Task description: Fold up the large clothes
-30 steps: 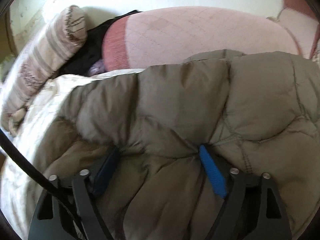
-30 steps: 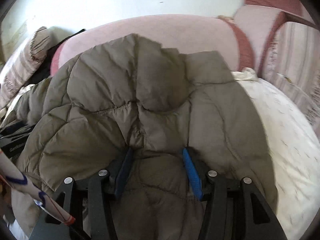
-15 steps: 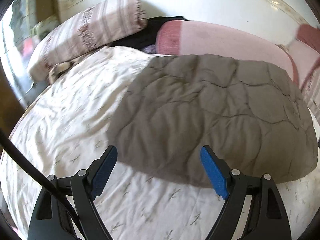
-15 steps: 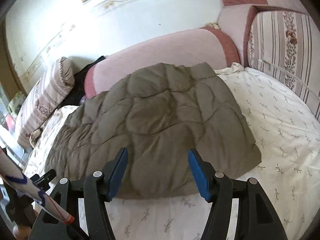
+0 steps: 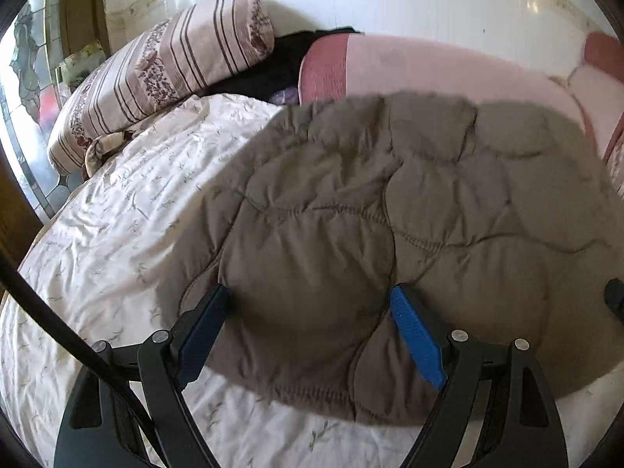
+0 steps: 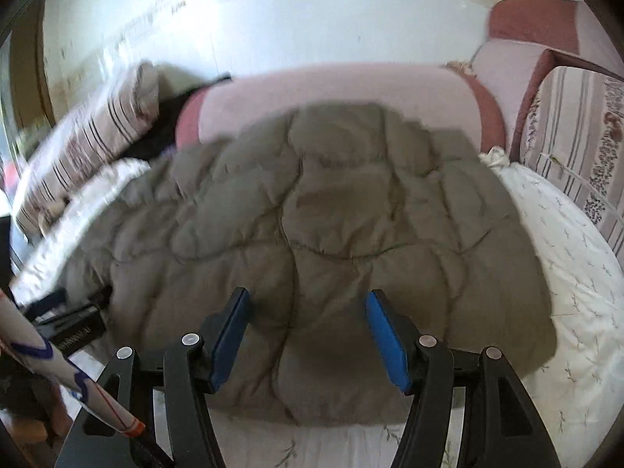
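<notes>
Left wrist: folded jacket [image 5: 370, 234] (olive, quilted) lies on bed [image 5: 117, 234].

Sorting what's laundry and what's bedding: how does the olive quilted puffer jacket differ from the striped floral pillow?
The olive quilted puffer jacket is plain, the striped floral pillow patterned. The jacket lies spread in the middle of the white sheet; the pillow sits at the sheet's far left edge, leaning by the wall. Both look soft and padded.

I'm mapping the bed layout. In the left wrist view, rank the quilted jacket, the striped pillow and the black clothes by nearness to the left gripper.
1. Quilted jacket: directly ahead of the left gripper, its near edge between the fingers.
2. Striped pillow: far left, by the wall.
3. Black clothes: behind the pillow's end. These two are nearly level.
</notes>
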Motion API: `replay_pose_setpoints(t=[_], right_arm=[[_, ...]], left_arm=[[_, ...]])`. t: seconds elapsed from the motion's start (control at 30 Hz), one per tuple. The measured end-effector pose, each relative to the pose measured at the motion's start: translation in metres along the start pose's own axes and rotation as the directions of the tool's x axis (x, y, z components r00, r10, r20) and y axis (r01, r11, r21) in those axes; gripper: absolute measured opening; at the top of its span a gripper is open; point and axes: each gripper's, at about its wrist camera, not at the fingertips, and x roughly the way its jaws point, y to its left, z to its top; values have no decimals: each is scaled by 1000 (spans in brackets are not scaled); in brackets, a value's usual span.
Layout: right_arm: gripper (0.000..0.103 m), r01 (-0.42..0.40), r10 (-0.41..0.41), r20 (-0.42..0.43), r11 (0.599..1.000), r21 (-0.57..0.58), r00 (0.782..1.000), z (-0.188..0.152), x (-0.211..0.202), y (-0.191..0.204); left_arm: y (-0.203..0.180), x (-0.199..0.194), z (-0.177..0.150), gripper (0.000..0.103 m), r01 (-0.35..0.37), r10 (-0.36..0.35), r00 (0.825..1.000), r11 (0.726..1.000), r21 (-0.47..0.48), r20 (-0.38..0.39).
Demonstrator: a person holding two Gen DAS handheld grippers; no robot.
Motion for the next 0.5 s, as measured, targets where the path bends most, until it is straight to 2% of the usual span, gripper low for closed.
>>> replay_pose_setpoints(t=[0.13, 0.5], right_arm=[[70, 10, -10, -75, 1000, -10, 997, -6, 31, 1], [71, 18, -20, -89, 1000, -20, 996, -11, 39, 3]], left_arm=[[-11, 5, 2, 86, -35, 34, 999, 998, 42, 13], [-16, 10, -2, 86, -68, 67, 998, 995, 69, 11]])
